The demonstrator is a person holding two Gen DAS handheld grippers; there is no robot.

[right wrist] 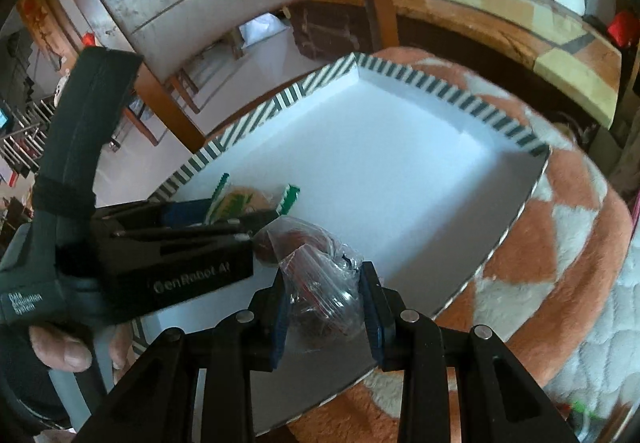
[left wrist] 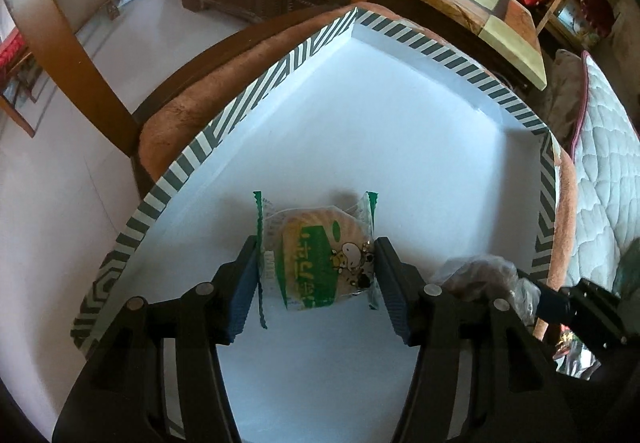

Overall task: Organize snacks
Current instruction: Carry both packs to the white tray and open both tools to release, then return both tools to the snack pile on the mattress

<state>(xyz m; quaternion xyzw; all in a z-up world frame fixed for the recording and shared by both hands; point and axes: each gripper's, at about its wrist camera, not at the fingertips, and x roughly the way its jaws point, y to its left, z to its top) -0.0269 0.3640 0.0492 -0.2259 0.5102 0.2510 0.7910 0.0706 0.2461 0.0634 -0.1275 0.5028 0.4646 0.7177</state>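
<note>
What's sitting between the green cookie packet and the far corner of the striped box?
Nothing: in the left wrist view only bare white floor of the box stretches from the cookie packet, clamped in the left gripper, to the far corner.

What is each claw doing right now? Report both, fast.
Left claw: closed on the green biscuit packet, over the box.
Right claw: closed on the clear snack bag.
</note>
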